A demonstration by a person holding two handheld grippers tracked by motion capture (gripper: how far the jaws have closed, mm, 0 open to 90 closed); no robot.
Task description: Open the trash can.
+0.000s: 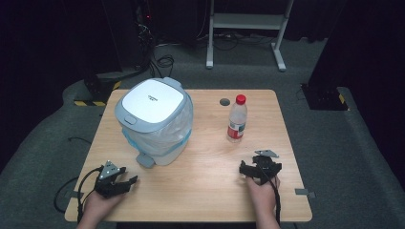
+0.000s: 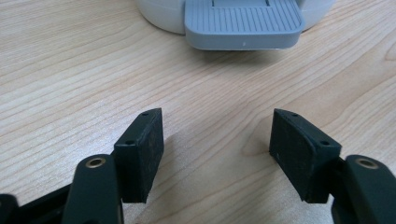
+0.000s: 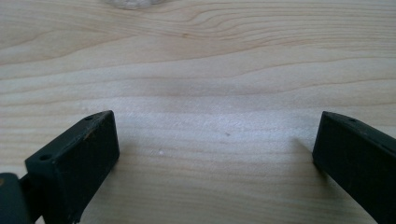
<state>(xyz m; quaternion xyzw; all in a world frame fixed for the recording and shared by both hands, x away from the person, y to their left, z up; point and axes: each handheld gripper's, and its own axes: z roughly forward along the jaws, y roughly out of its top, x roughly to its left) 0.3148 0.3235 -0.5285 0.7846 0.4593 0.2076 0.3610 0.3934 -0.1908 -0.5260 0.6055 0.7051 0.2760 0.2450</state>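
A pedal bin (image 1: 155,121) with a white lid and a clear liner stands on the left half of the wooden table (image 1: 205,191). Its grey pedal (image 2: 243,23) lies just ahead of my left gripper (image 2: 217,126), which rests low over the wood, open and empty. In the high view the left gripper (image 1: 125,180) sits at the front left, a little short of the bin. A clear plastic bottle (image 1: 237,119) with a red cap stands upright right of centre. My right gripper (image 1: 258,165) rests in front of the bottle, and its jaws (image 3: 217,119) are wide open with bare wood between them.
A small dark round grommet (image 1: 224,101) sits in the table near its far edge. Beyond the table are a white metal stand (image 1: 246,21) and cables on the grey floor. Cables trail from both grippers off the near edge.
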